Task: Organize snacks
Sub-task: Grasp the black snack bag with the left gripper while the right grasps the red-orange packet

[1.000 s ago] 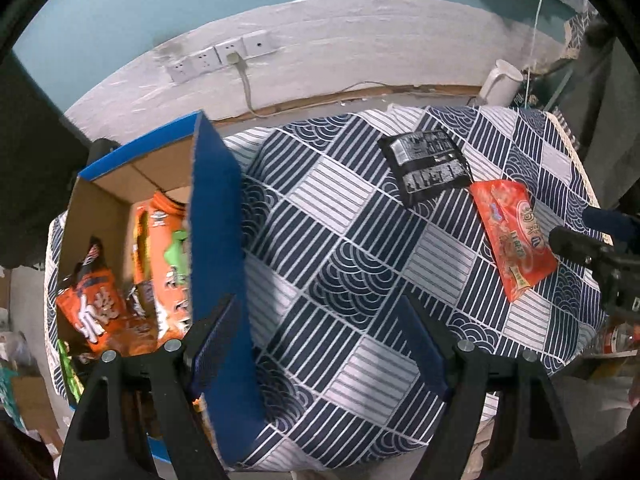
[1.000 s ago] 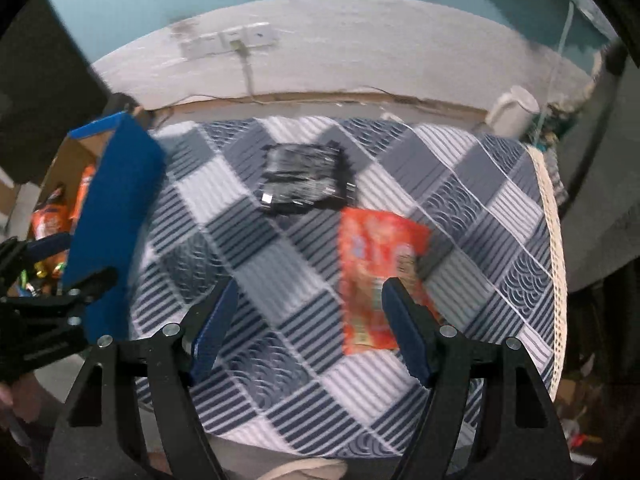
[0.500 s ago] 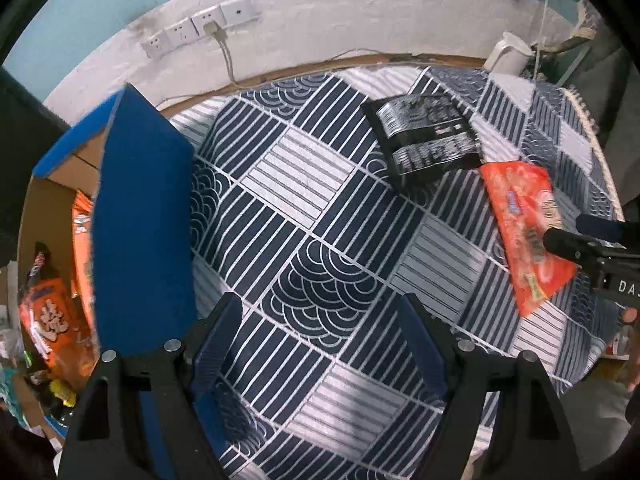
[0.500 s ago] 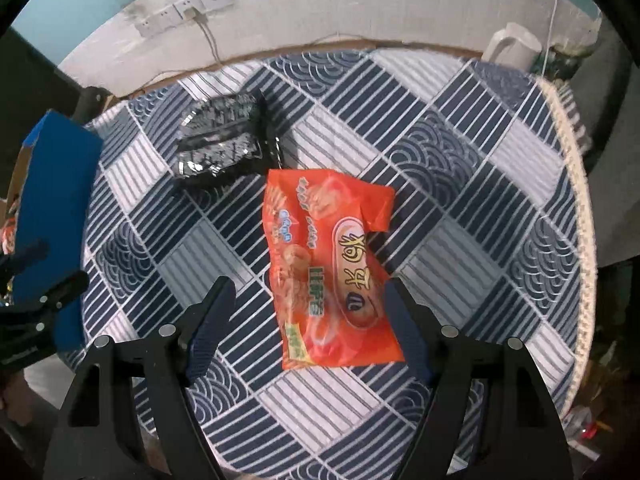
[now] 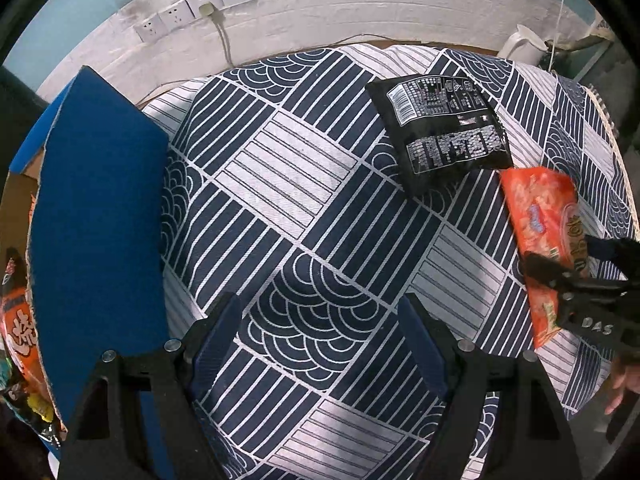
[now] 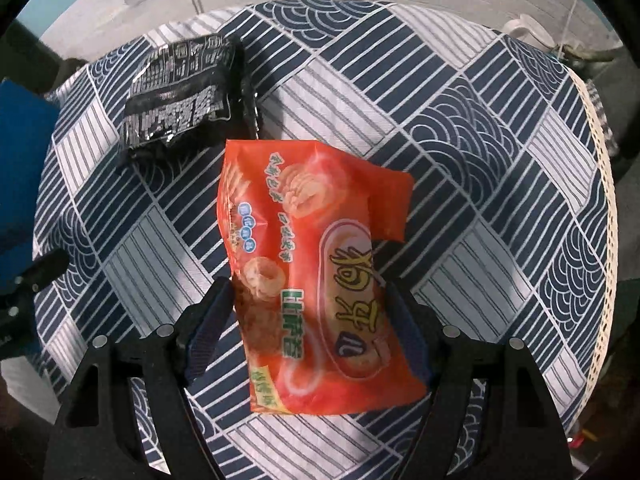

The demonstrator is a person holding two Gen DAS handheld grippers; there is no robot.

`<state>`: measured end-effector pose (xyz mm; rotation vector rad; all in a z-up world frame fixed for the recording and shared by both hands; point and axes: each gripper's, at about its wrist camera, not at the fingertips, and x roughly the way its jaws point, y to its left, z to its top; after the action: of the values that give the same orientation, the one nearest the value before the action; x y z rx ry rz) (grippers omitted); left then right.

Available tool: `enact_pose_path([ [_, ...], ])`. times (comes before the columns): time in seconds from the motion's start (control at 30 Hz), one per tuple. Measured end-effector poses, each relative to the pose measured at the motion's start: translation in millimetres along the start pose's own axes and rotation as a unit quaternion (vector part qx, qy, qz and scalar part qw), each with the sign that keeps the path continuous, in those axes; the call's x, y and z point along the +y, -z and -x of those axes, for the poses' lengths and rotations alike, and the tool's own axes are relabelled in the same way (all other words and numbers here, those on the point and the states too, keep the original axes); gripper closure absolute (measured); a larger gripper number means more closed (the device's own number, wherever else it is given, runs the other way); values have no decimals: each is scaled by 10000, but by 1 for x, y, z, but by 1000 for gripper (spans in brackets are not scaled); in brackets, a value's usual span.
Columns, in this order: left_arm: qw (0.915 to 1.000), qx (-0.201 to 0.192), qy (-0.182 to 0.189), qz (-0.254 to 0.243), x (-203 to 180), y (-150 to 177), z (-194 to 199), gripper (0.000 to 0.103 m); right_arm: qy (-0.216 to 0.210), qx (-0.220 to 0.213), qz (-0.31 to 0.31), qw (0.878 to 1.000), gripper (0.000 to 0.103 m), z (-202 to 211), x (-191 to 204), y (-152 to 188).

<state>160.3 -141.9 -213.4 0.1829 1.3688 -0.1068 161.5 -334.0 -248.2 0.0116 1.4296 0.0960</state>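
Note:
An orange snack packet (image 6: 304, 240) lies flat on the patterned tablecloth (image 5: 280, 184). My right gripper (image 6: 310, 292) points down over it, open, with one finger on each long side of the packet's lower half; the pads do not press it. A black snack packet (image 6: 180, 96) lies just beyond, up and to the left. My left gripper (image 5: 320, 308) hangs open over bare cloth with nothing between its fingers. To its left stands the blue cardboard box flap (image 5: 96, 220), with orange snack bags (image 5: 16, 320) inside the box. In the left wrist view, the black packet (image 5: 440, 128), orange packet (image 5: 536, 216) and right gripper (image 5: 568, 254) sit to the right.
Wall sockets (image 5: 192, 12) with a plugged cable run along the white brick wall behind the table. A white jug (image 5: 524, 44) stands at the back right. The table's fringed right edge (image 6: 604, 200) is close to the orange packet. A hand (image 5: 624, 380) shows at the lower right.
Both grippers have come down toward the table. The right one now straddles the orange packet, which lay ahead of it before. The left view has shifted from the box onto the cloth.

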Motion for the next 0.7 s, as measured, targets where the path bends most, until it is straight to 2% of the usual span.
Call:
enact_pose_path([
  [0.07,10000,-1,5,-6,-1,0,0,22,37,84,-66,9999,26,-6,-2,1],
  [0.17,10000,29,41,18,4,-1,-2,22,304,24,68,9995,25,-10,5,8],
  [0.27,9999,49,110,99,8,-1,-3,22,354,-75,-11,9993,25,-9,6,14],
  [0.3,9998,45,126,142,9,-2,-3,22,312,-82,-39,9995,32,-8,7,16],
  [0.33,9997,33,150,176,9,-4,-3,22,325,-113,-3,9994,48,-4,6,17],
  [0.37,9996,14,190,224,10,-6,-2,22,341,-120,38,9993,53,-1,6,18],
  [0.47,9987,-88,286,408,9,-13,3,22,244,-131,69,9996,54,8,1,21],
  [0.6,9987,-110,346,354,-2,-33,4,21,228,-260,47,9994,54,23,-8,22],
  [0.7,9990,-175,213,350,-9,-48,4,21,219,-394,-32,9990,54,38,-18,15],
])
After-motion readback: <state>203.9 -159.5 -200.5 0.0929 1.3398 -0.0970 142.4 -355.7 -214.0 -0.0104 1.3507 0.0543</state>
